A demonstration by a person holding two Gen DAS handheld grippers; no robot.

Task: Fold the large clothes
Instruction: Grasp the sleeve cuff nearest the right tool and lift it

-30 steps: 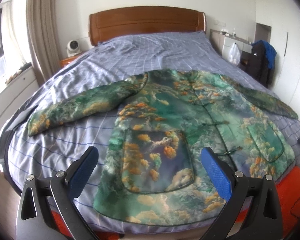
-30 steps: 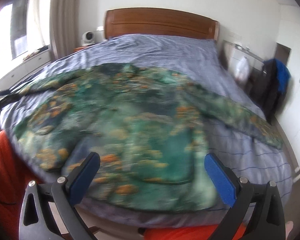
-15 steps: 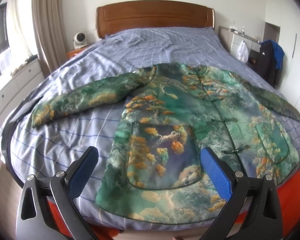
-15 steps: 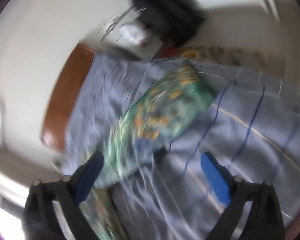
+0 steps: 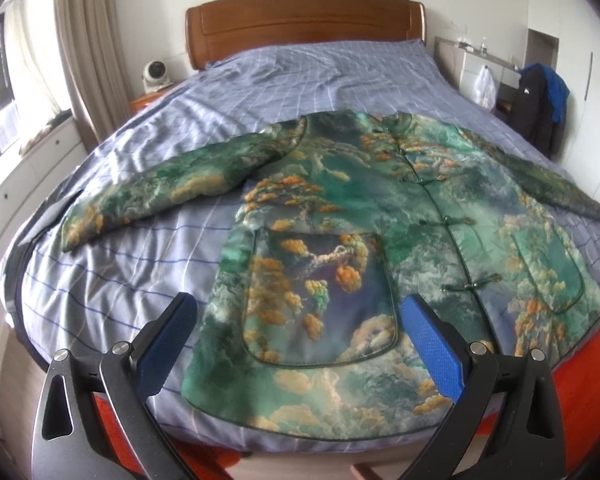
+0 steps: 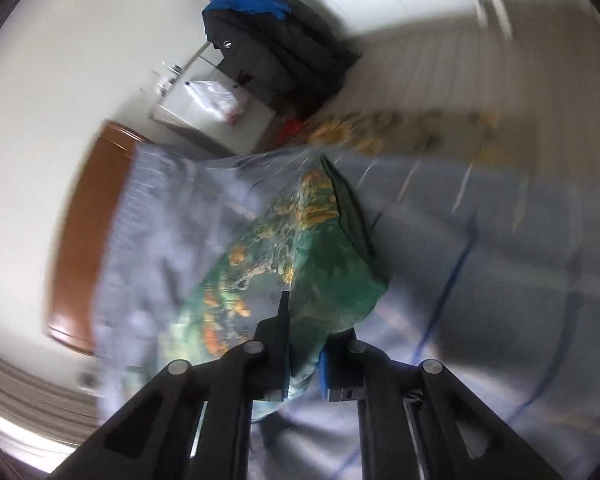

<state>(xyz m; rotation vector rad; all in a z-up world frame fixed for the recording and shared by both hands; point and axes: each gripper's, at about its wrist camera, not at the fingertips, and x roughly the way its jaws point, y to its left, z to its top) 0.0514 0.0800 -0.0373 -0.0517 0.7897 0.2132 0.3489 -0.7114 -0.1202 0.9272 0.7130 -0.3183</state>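
A green padded jacket (image 5: 340, 248) with orange and cloud print lies face up on the bed, both sleeves spread out. My left gripper (image 5: 296, 344) is open and empty, hovering over the jacket's lower hem near the left pocket. My right gripper (image 6: 302, 360) is shut on the cuff end of the jacket's right sleeve (image 6: 300, 248), seen rolled and blurred in the right wrist view. That sleeve reaches the right edge of the left wrist view (image 5: 560, 188).
The bed (image 5: 140, 264) has a blue checked sheet and a wooden headboard (image 5: 300, 20). A small fan (image 5: 156, 74) stands on the left nightstand. Dark and blue clothes (image 5: 540, 104) hang by a white cabinet at right. Orange fabric (image 5: 588, 352) shows at the bed's foot.
My right gripper swung to the jacket's right sleeve end, rolled sideways and closed on it. My left gripper stayed open and backed off slightly above the hem.
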